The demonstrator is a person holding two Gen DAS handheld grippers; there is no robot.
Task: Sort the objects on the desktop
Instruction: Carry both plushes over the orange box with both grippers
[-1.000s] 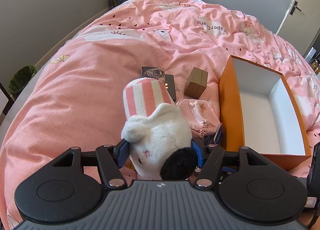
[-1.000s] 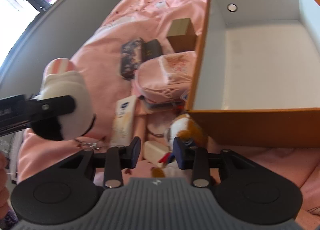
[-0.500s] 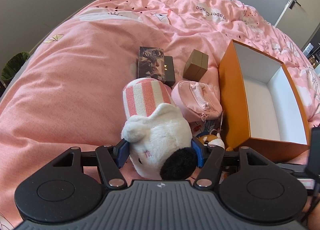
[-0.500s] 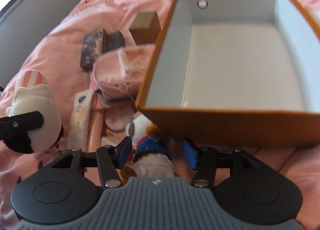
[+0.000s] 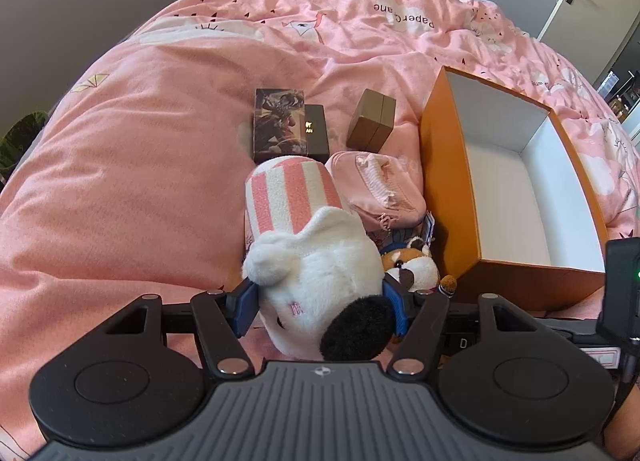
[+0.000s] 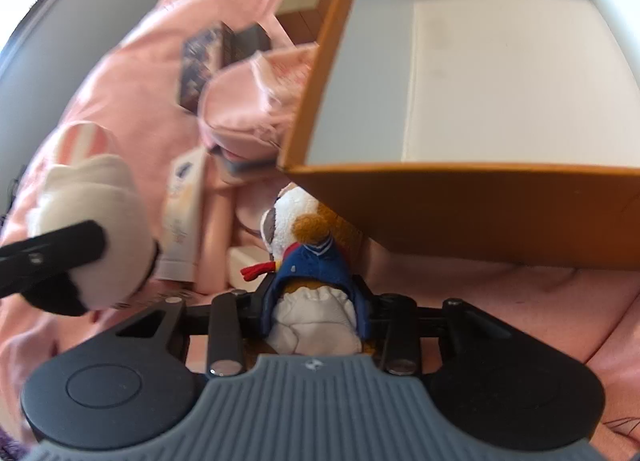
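Observation:
My left gripper [image 5: 320, 301] is shut on a white plush toy [image 5: 316, 285] with a pink-striped hat and black nose, held above the pink duvet; the toy also shows in the right wrist view [image 6: 92, 221]. My right gripper [image 6: 314, 301] is shut on a small brown-and-white plush in a blue jacket [image 6: 308, 261], just in front of the orange box [image 6: 480, 213]; this plush also shows in the left wrist view [image 5: 412, 265]. The orange box [image 5: 444, 189] is open and white inside.
On the duvet left of the box lie a pink pouch [image 5: 380, 189], a picture-covered card box [image 5: 278, 121], a dark box [image 5: 316, 129] and a tan cube box [image 5: 372, 121]. A white tube [image 6: 182, 205] and a small white bar [image 6: 246, 265] lie nearby.
My right gripper has closed on the small blue-jacketed plush and lifted it toward the box's near wall. My left gripper still holds the white plush, slightly higher.

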